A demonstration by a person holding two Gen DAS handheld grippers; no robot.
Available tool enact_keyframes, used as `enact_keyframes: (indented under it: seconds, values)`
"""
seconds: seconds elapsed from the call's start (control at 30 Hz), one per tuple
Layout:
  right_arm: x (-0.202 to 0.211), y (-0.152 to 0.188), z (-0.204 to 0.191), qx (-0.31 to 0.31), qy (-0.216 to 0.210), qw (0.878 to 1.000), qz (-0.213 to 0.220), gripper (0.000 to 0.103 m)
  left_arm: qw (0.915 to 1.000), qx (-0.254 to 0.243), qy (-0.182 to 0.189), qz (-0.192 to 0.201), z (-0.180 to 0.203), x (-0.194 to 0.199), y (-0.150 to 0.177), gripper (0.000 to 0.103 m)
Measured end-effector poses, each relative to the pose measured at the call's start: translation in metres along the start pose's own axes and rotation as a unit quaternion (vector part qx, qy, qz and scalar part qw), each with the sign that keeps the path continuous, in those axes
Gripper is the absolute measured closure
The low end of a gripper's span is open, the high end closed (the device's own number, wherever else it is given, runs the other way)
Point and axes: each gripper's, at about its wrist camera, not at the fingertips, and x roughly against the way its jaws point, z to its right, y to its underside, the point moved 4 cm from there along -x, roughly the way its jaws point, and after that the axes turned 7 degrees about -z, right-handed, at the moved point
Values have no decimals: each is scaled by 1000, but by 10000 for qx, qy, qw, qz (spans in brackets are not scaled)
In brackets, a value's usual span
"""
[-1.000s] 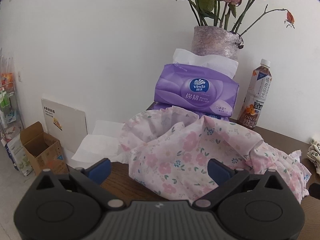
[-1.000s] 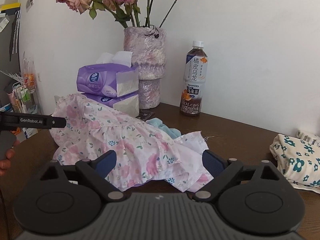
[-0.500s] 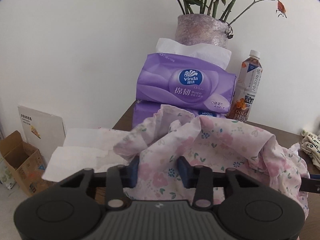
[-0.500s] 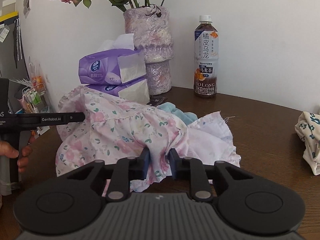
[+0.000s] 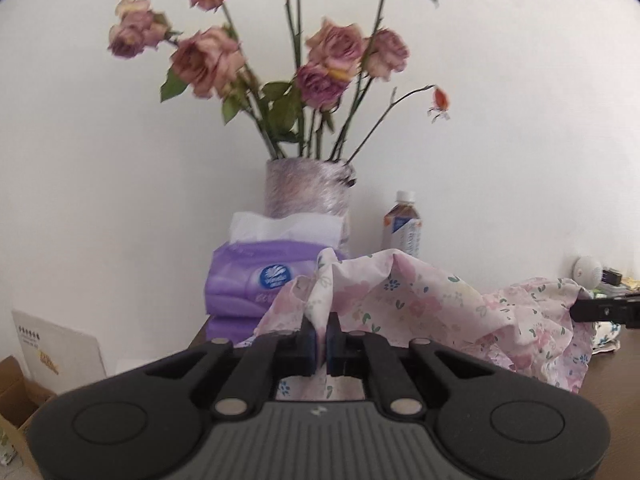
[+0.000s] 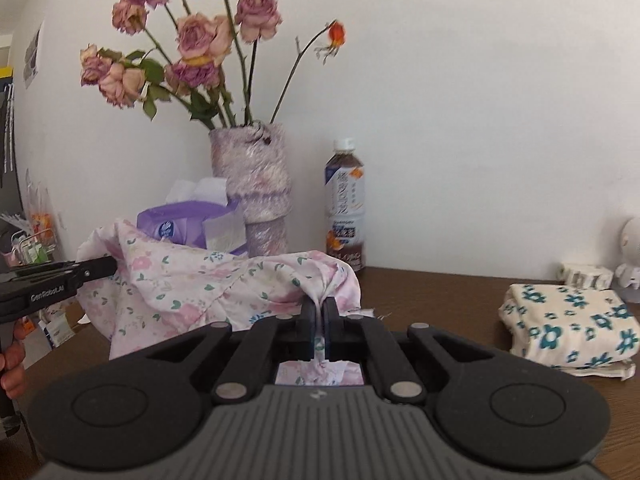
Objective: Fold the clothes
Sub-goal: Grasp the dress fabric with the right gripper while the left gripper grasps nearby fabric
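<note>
L gripper [image 5: 321, 338] & R gripper [image 6: 319, 330]: jaws of each were clamped on the floral garment [image 5: 420, 304], held up over the bench [image 6: 460, 300]. Only R view showed folded cloth [image 6: 568, 330] on the bench & a hand [image 6: 12, 360]; only L view showed cardboard box [image 5: 16, 396].

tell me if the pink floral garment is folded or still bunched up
Bunched up, not folded. The pink floral garment hangs crumpled between the left gripper and the right gripper, each shut on a pinch of it.
</note>
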Motion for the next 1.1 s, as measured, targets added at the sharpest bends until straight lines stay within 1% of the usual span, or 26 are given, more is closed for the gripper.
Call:
enact_keyframes:
  seconds: [0.07, 0.13, 0.23, 0.27, 0.3, 0.37, 0.43, 0.53, 0.63, 0.7, 0.8, 0.9, 1.03, 1.1]
  values:
    - [30, -6, 12, -27, 191, 9996, 225, 100, 9995, -118, 240, 182, 19, 18, -7, 100]
    - [63, -11, 24, -49, 387, 9982, 453, 100, 9972, -298, 466, 494, 42, 42, -18, 100]
    - [110, -11, 41, -64, 744, 9949, 675, 100, 9901, -683, 794, 937, 78, 84, -27, 100]
    - [125, -9, 47, -65, 883, 9934, 727, 100, 9873, -831, 911, 1000, 93, 97, -29, 100]
    - [139, -5, 53, -79, 979, 9925, 722, 100, 9851, -949, 1044, 980, 107, 108, -27, 100]
    - [159, 8, 65, -112, 1159, 9914, 591, 100, 9824, -1121, 1296, 741, 131, 120, -17, 100]
    - [174, 29, 77, -175, 1261, 9912, 364, 100, 9810, -1229, 1468, 318, 153, 124, 2, 100]
    - [190, 60, 93, -294, 1293, 9912, 32, 100, 9800, -1178, 1587, -215, 174, 126, 31, 100]
    - [201, 93, 105, -410, 1210, 9914, -298, 100, 9827, -985, 1461, -570, 184, 129, 50, 100]
    - [207, 110, 107, -448, 1111, 9918, -437, 100, 9841, -880, 1334, -773, 189, 132, 62, 100]
    - [213, 129, 109, -559, 1027, 9917, -537, 100, 9827, -866, 1263, -1037, 195, 141, 82, 100]
    - [218, 147, 112, -696, 961, 9910, -618, 100, 9796, -1011, 1232, -1222, 205, 148, 95, 100]
    - [222, 165, 117, -914, 940, 9889, -698, 100, 9764, -1175, 1218, -1340, 216, 165, 110, 100]
    - [225, 171, 117, -940, 1026, 9876, -732, 100, 9751, -1234, 1250, -1351, 220, 172, 115, 100]
